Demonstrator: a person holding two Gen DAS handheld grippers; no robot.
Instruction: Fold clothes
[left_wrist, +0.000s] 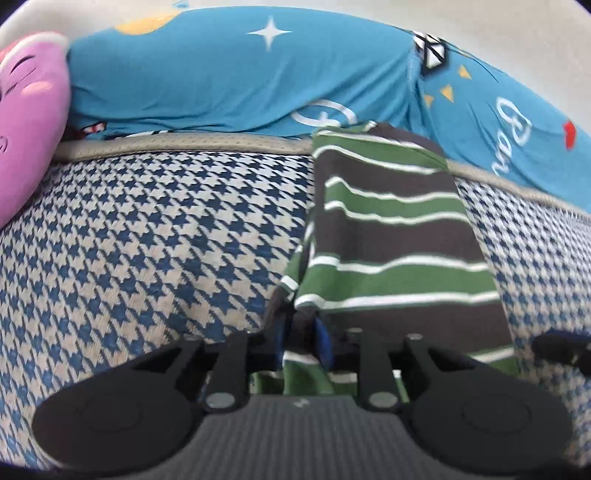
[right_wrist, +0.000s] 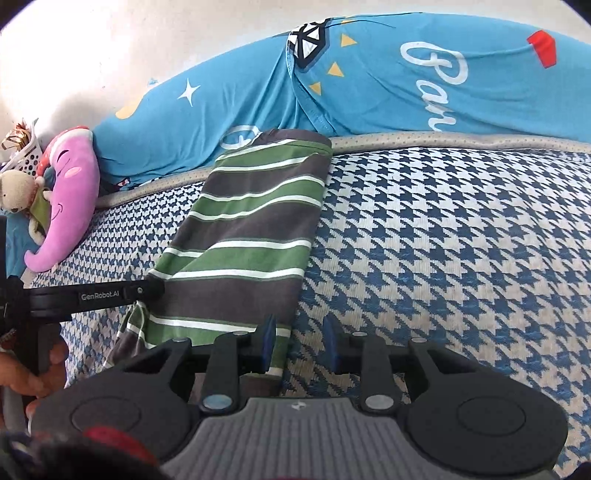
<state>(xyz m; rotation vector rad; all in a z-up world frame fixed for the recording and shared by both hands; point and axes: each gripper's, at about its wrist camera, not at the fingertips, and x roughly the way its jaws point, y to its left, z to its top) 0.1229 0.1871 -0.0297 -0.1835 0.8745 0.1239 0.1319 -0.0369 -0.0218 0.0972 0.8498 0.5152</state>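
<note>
Striped shirt, green and dark grey with thin white lines, lies folded into a long narrow strip on the houndstooth bedcover. Its far end reaches the blue bedding along the wall.

Left gripper: blue pads close together with the shirt's near left edge between them, cloth bunched there; appears to be gripping it. In the right wrist view its arm crosses in from the left, white lettering on it reading "GenRobot.AI".

Right gripper: jaws parted at the shirt's near right corner. Left pad over the cloth edge, right pad over bare cover. Not clamped on anything.

Blue bedding carries white script, readable as "Par…" or "Ban…", cut off. Stars, yellow triangles.

Pink plush toy at the left. A hand shows at lower left.
</note>
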